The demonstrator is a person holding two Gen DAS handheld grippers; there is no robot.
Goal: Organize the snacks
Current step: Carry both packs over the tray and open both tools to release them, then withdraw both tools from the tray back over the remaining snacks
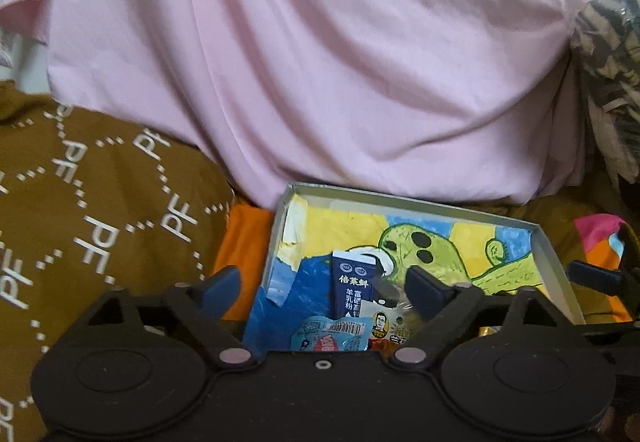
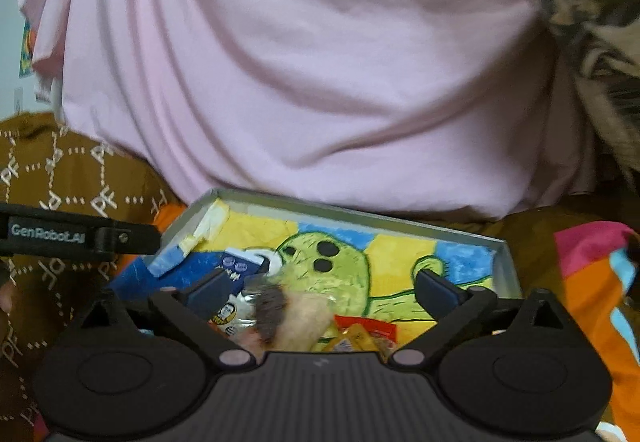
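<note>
**Snack box, both tongs over near edge**

My left tongs (image 1: 324,284) and right tongs (image 2: 320,288): wide, holding nothing. Box (image 1: 554,262): snack packets heaped at near edge; blue carton (image 1: 354,288) upright just beyond them. Behind the far wall: pink sheet (image 1: 300,62). Left: brown cloth (image 1: 92,202).

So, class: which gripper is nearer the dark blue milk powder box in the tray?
Left, I'd judge. The left gripper is open with the blue box standing between its fingers. The right gripper, also open, has the box just beyond its left fingertip, over the tray.
</note>
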